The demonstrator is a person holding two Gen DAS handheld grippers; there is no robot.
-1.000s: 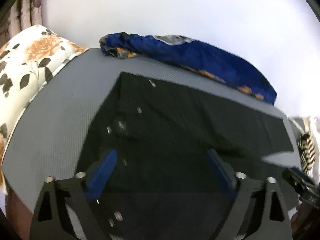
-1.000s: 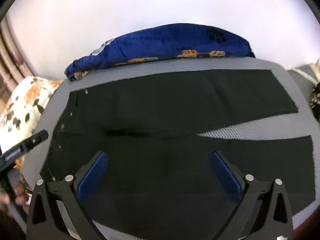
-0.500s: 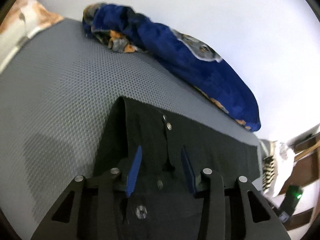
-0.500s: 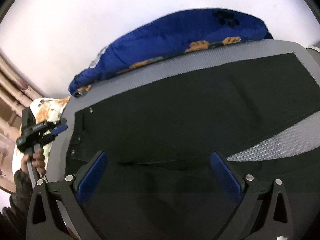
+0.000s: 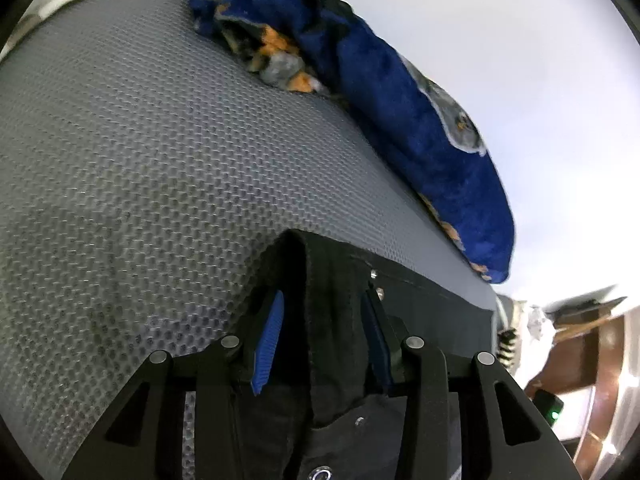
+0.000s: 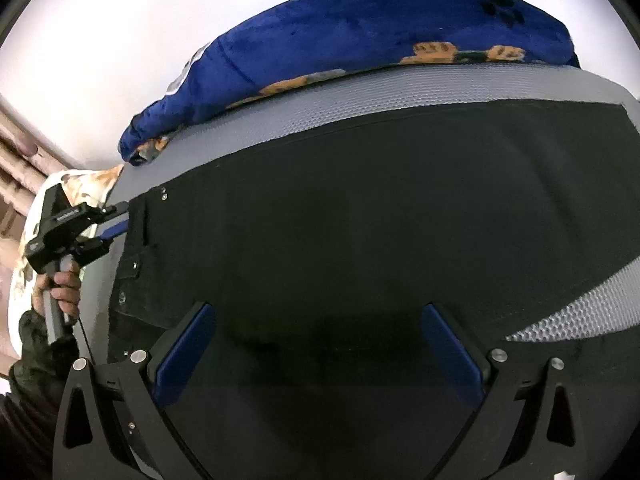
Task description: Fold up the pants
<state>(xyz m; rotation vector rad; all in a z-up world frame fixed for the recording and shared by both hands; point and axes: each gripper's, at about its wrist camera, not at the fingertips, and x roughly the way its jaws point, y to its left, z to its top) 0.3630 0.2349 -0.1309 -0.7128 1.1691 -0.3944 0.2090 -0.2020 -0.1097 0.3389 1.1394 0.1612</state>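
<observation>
on grey mesh mat (image 5: 140, 160), left hand-held gripper (image 5: 324, 320) clamping black pants (image 6: 360, 220) waistband, right hand-held gripper (image 6: 320, 344) spread wide

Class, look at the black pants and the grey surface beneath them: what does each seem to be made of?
Black pants: apparently matte woven cloth, perhaps denim; stitched waistband, small metal rivets. Grey surface: looks like textured mesh or embossed mat; regular honeycomb pattern, slight sheen.
</observation>
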